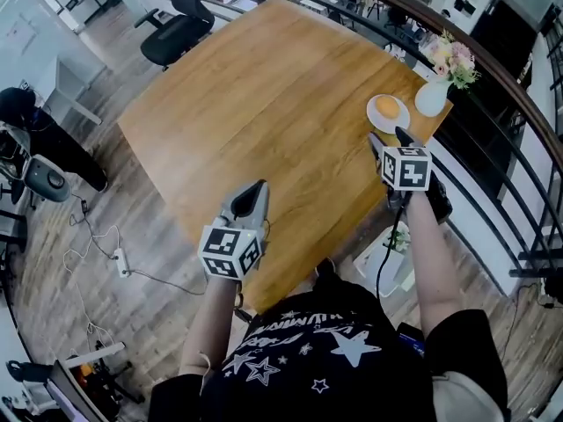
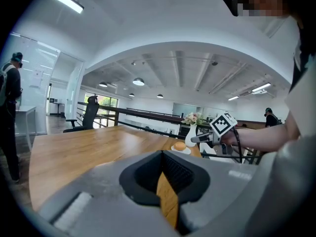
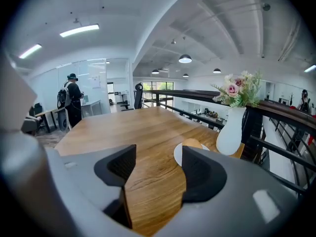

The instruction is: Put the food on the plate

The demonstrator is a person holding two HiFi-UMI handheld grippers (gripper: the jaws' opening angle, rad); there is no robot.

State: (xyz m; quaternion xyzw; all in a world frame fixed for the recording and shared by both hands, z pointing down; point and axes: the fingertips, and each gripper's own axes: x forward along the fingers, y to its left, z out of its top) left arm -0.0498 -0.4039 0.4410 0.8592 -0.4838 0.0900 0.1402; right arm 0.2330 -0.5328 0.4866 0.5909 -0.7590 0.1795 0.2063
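Showing the counter (image 1: 264,86) from above, with both tools near its closer edges. The left hand-held gripper (image 1: 253,192) hangs nearest the person, clenched on nothing. In the left gripper view its jaws meet at the tips, and only a sliver of wood grain shows between them.

The right hand-held gripper (image 1: 388,141) is released. In the right gripper view its jaws stand well apart, with only bare counter between them.

Just beyond the tips of the right hand-held gripper, slightly toward its right jaw, sits the plate (image 1: 370,112). The food (image 1: 386,106), a rounded orange-brown piece, lies on it. The piece looks roughly round, so no long axis can be told.

From the left hand-held gripper the plate lies well apart, ahead and far to its right. Past the plate, to the right of the right hand-held gripper, a white vase (image 1: 431,99) of flowers stands near the counter corner.

Judged from this layout, the task appears complete. Should the food need further handling, the right hand-held gripper is plainly the nearer, with the plate almost straight ahead of it.
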